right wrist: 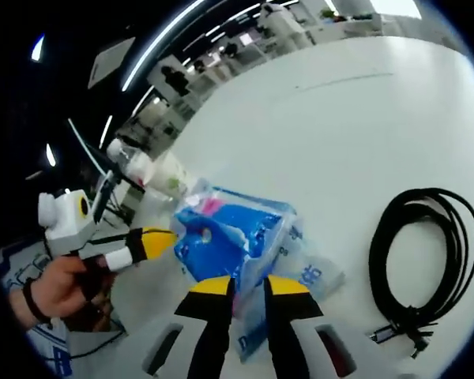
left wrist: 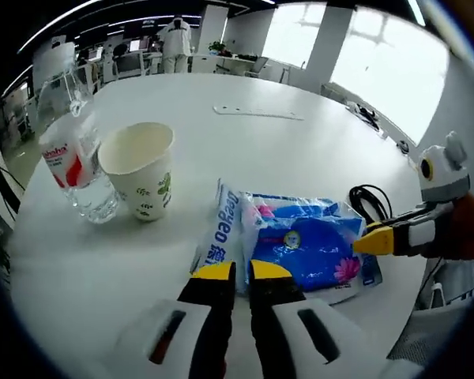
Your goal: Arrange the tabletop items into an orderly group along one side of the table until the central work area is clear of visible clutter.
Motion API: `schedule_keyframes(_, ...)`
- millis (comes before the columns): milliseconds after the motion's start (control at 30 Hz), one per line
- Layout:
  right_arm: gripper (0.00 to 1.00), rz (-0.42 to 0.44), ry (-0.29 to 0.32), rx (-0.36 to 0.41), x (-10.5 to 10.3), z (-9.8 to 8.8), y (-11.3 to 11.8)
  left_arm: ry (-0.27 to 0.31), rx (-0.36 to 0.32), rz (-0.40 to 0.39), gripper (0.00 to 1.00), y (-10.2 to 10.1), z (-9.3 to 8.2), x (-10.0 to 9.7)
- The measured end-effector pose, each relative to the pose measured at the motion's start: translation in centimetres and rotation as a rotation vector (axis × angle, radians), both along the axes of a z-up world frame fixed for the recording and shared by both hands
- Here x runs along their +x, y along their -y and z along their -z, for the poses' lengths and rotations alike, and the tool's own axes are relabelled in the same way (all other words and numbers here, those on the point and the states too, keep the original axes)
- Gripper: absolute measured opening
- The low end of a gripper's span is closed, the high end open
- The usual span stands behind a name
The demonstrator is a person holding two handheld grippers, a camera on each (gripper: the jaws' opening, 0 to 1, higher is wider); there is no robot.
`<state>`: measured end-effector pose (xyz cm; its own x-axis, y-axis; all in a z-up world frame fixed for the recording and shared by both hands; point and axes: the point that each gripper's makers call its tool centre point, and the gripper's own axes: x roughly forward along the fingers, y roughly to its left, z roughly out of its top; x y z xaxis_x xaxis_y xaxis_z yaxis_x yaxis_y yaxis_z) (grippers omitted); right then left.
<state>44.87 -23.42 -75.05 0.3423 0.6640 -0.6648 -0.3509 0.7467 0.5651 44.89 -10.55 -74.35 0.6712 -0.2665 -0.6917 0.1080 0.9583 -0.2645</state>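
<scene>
Bench [left wrist: 300, 150]: white, round-edged, in an open office with bright windows behind.
Tissue pack [left wrist: 300, 245]: blue and clear plastic with a pink flower print, lying flat on the bench near its edge; in the left gripper view it sits at 1 o'clock from that view's own claw tips.
Left claw [left wrist: 242, 271]: yellow-tipped jaws nearly together, pinching the near white edge of the tissue pack; it seems clenched on the wrapper. In the right gripper view it enters from 9 o'clock, held by a hand [right wrist: 59, 288], its tip at the pack's far edge.
Right claw [right wrist: 249, 286]: jaws close together over the pack's clear wrapper edge, apparently grasping it. In the left gripper view it comes in from 3 o'clock, its yellow tip touching the pack's right side.
Paper cup [left wrist: 139, 168]: upright, empty, at 10 o'clock from the pack.
Water bottle [left wrist: 75, 154]: clear, red-and-white label, just beside the cup on its left.
Black cable [right wrist: 423, 260]: coiled loop at 3 o'clock from the pack, apart from it.
Person [left wrist: 175, 43]: standing far back among desks.
</scene>
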Motion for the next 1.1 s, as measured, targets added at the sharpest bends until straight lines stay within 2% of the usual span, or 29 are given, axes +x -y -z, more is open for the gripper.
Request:
schedule_keyframes(33, 0.09, 0.001, 0.002, -0.001, 0.0, 0.0, 0.0, 0.004, -0.024, -0.020, 0.00, 0.1, -0.1, 0.0)
schedule_keyframes(133, 0.02, 0.017, 0.012, -0.027, -0.1, 0.2, 0.5, -0.006, -0.022, -0.027, 0.00, 0.5, 0.0, -0.4)
schedule_keyframes(300, 0.00, 0.047, 0.005, -0.010, -0.1, 0.0, 1.0, -0.013, -0.035, -0.049, 0.00, 1.0, -0.1, -1.0)
schedule_keyframes(600, 0.00, 0.072, 0.003, 0.008, -0.5, -0.4, 1.5, -0.027, -0.052, -0.084, 0.00, 1.8, -0.6, -2.0)
schedule_keyframes(867, 0.00, 0.065, 0.022, 0.036, -1.4, -1.6, 2.3, -0.013, -0.048, -0.085, 0.00, 2.3, -1.6, -2.9)
schedule_keyframes(1100, 0.00, 0.060, 0.036, 0.055, -2.7, -2.3, 3.2, 0.000, -0.076, -0.120, 0.00, 3.2, -2.4, -3.8)
